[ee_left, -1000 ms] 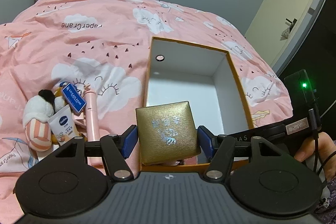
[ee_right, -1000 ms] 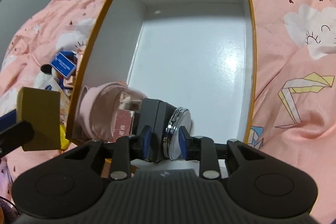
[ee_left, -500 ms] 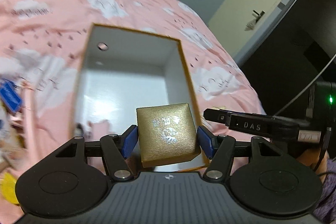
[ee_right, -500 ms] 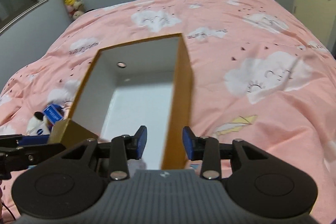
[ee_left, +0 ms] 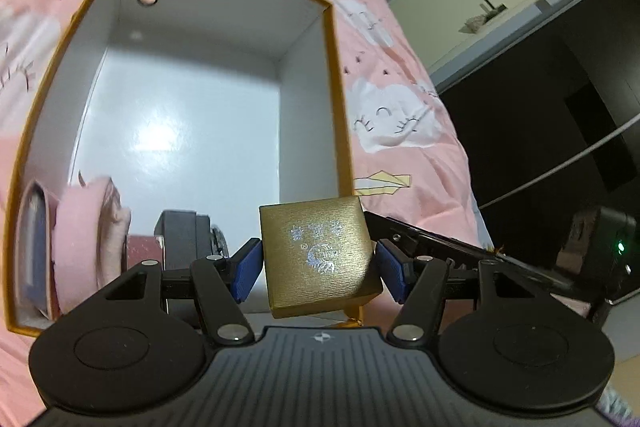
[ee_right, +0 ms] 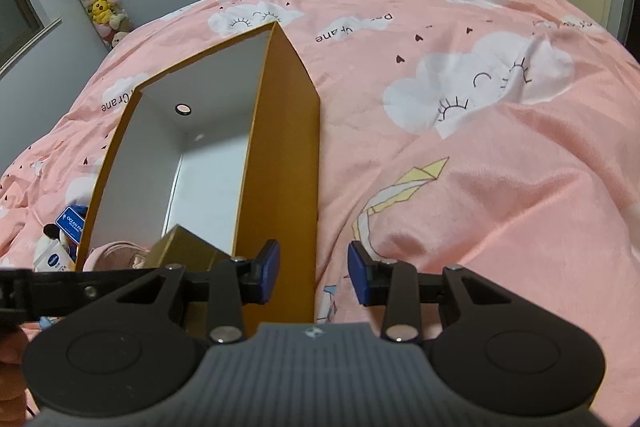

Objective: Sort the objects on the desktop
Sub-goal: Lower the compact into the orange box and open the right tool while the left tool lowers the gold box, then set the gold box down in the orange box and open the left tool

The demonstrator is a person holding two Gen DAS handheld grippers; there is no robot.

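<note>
Several items already lie in the orange box (ee_left: 338, 75) in the left wrist view, where the left gripper (ee_left: 316, 267) clamps the gold case (ee_left: 318, 257) above the near corner, unreleased; in the right wrist view the right gripper (ee_right: 313, 273) stands half open and empty beside the box wall, while the blue card (ee_right: 72, 223) and lotion tube (ee_right: 50, 259) wait on the bed (ee_right: 500, 187)

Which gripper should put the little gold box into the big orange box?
Left. The left gripper holds the gold box over the orange box. The right gripper is empty, outside it.
</note>
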